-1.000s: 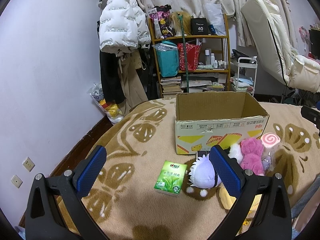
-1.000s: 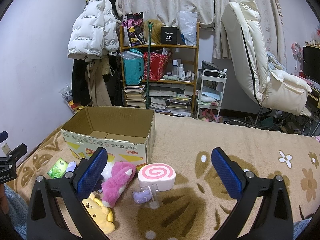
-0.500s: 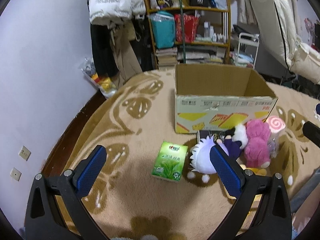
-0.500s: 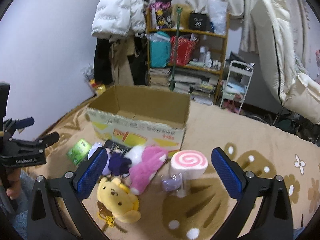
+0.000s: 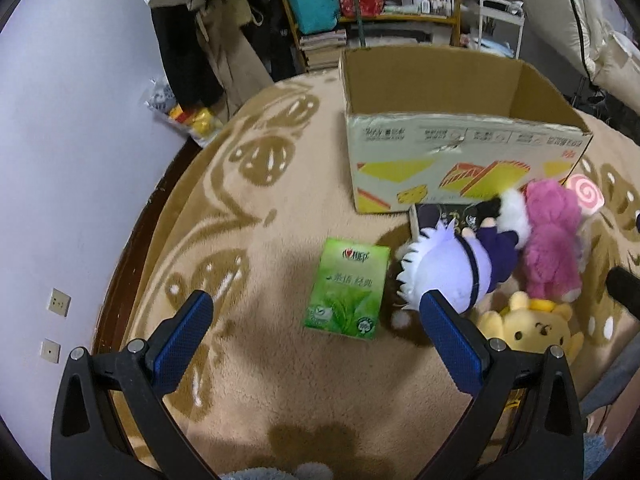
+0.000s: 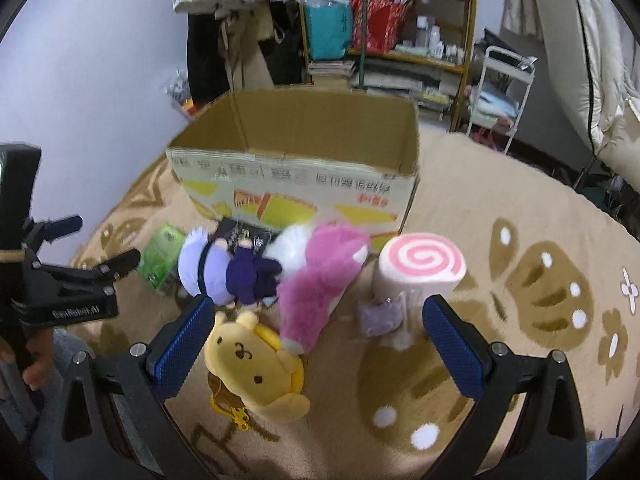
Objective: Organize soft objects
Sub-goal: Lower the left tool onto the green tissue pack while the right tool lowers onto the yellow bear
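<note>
A tan blanket point(image 5: 280, 380) with brown leaf shapes covers the whole surface; I cannot tell what lies under it. On it stands the open box point(image 5: 460, 168), and from both views only its inner walls show, the floor of it hidden behind the near wall.

In front of the box lies the pile of soft toys. The pink plush point(image 6: 320, 276) sprawls in the middle, its head end lost behind the others in the left view. The doll point(image 5: 452, 268) with the white spiky hair lies on its side, touching the pink plush, its face turned away. The yellow bear point(image 6: 252, 364) sits nearest the right hand-held gripper point(image 6: 314, 344); in the left view it is partly cut off by that view's own finger. The swirl roll point(image 6: 420, 264) stands just right of the pink plush, with a small purple thing point(image 6: 380, 316) at its foot, too blurred to name. A dark flat item point(image 5: 440, 212) peeks out between doll and box, mostly covered.

The green pack point(image 5: 348, 288) lies flat, left of the doll, apart from the box.

The left hand-held gripper point(image 5: 314, 320) hovers over the green pack, tilted down, jaws spread wide and holding nothing. The right one is angled down over the bear and pink plush, jaws just as wide, empty too. At the left edge of the right view the other tool's body shows, with fingers point(image 6: 32, 372) of a hand around its grip, mostly cut off.
</note>
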`<state>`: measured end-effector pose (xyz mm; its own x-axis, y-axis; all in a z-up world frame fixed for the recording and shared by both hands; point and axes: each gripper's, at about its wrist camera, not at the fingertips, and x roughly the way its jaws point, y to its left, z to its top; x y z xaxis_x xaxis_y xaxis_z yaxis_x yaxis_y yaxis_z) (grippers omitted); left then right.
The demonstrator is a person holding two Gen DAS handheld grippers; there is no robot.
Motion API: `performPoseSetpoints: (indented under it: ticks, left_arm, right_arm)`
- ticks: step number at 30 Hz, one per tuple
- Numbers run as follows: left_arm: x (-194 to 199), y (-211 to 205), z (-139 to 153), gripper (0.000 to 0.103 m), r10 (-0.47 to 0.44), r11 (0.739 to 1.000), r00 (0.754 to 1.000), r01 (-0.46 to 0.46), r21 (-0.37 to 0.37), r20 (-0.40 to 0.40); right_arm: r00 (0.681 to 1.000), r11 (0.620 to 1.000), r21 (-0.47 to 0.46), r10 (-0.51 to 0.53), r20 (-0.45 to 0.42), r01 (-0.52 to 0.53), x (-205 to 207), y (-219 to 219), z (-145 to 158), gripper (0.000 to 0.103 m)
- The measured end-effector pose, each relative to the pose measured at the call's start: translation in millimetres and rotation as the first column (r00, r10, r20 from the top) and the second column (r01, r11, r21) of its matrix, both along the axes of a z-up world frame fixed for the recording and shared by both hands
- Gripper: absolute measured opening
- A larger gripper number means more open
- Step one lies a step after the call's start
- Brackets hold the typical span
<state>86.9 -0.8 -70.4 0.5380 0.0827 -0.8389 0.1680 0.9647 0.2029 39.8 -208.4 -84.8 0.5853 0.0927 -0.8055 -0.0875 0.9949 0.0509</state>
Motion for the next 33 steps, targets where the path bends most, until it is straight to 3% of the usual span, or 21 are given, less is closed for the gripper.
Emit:
performPoseSetpoints:
  ticks: [12,21,33]
  left_arm:
    - [30,9,-40,0.102,0.033,0.999,0.986,-0.036,-0.013,-0.162]
    - [39,4,-61,0.102,0.011,1.000,0.973,-0.014,-0.014,-0.232]
    - [46,4,-77,0.102,0.026,1.000,0.962,-0.022,0.016,-0.272]
  right_arm:
    - [0.982,0.997,0.026,0.082,-0.168,-0.078,13,20,-46,0.103]
    - [0.949,0.994,0.093,0.079,-0.306,-0.053,21,11,-74,0.102]
    - [0.935,0.991,0.119,0.099,-0.341,-0.061,23,10,-82,0.102]
